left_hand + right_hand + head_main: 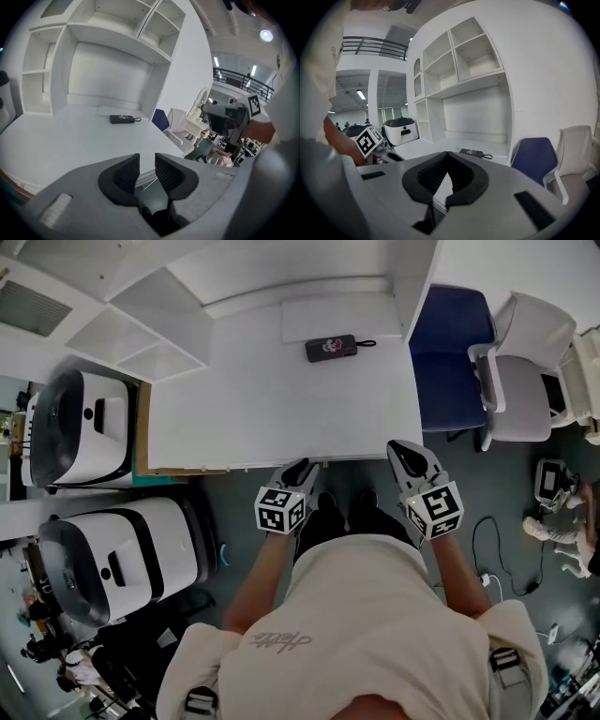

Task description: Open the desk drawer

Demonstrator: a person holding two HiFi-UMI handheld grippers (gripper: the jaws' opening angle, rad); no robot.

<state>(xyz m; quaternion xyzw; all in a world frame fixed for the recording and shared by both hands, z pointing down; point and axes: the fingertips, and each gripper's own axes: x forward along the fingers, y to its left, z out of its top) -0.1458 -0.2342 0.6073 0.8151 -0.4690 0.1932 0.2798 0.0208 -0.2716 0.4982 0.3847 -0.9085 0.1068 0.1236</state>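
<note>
Nearest: operator's cream shirt (375, 615), both forearms extended fwd. Shoes (328, 505) on dark floor, between the two tools.

Left gripper (302, 468) (146, 159): jaws parted by a narrow gap, nothing gripped. Tips at front edge of desk (281, 399), approx. ctr. Marker cube facing up.

Right gripper (408, 451) (447, 154): jaw tips pressed together, nothing between. Tips over front-right corner of desk, apart from left gripper. Marker cube facing up.

Drawer (146, 177): prob. the pale strip under desk front edge, seen through left jaw gap. Pushed in, flush under desk top.

Desk top: white. Black pouch (330, 348) (123, 119) (471, 153) w/ short cord lying near back edge, well apart from both tools.

Left of desk: two white machines (80, 427) w/ black trim, side by side.

Right of desk: blue chair (450, 352) (534, 157) against desk side; white chair (525, 381) just beside it, further right.

Farthest: white shelving (108, 28) (473, 51) rising from back of desk, open compartments at top and at left side.
</note>
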